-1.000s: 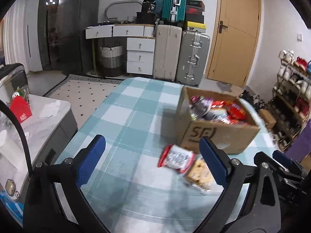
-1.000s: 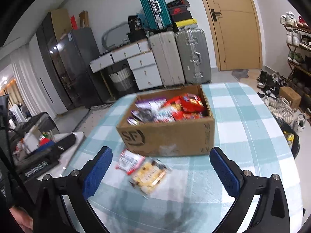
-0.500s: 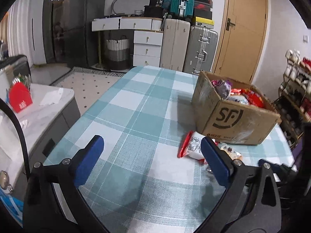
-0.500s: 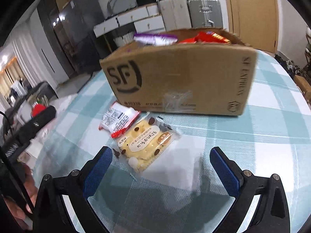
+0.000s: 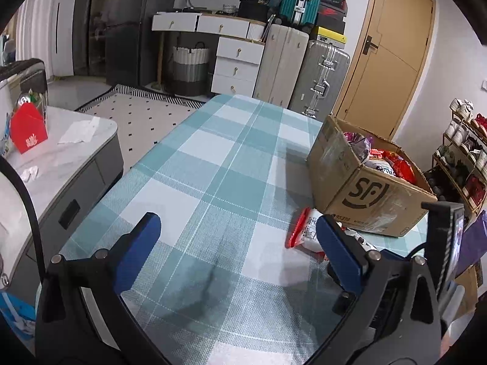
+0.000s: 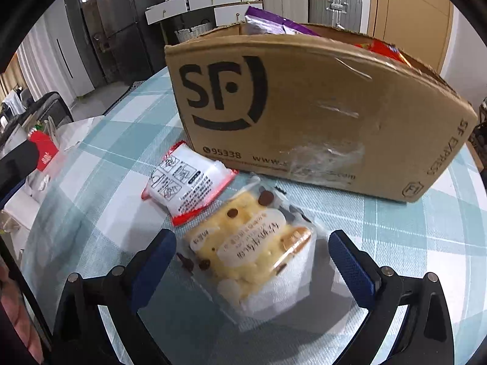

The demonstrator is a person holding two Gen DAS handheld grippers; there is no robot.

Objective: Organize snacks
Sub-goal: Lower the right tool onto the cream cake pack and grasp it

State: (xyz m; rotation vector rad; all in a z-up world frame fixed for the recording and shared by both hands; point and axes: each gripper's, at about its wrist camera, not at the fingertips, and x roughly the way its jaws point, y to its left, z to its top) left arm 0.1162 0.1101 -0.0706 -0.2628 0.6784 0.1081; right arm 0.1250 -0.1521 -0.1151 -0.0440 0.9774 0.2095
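Right gripper (image 6: 252, 258) spread wide, empty, its fingers flanking the yellow cookie packet (image 6: 252, 249) at lower centre. Red-and-white packet (image 6: 185, 182) touches it at upper left; the cardboard box (image 6: 304, 115) walls off the frame's top. Left gripper (image 5: 237, 243) gapes, empty, over open checked tablecloth (image 5: 213, 167); box at right.

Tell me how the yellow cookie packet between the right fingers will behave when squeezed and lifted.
The cookie packet is a clear, glossy plastic bag, so it will probably crinkle, give under pressure and may slip. The pieces inside look loose, so they could shift or crack. It looks light; the open right gripper should lift it easily.
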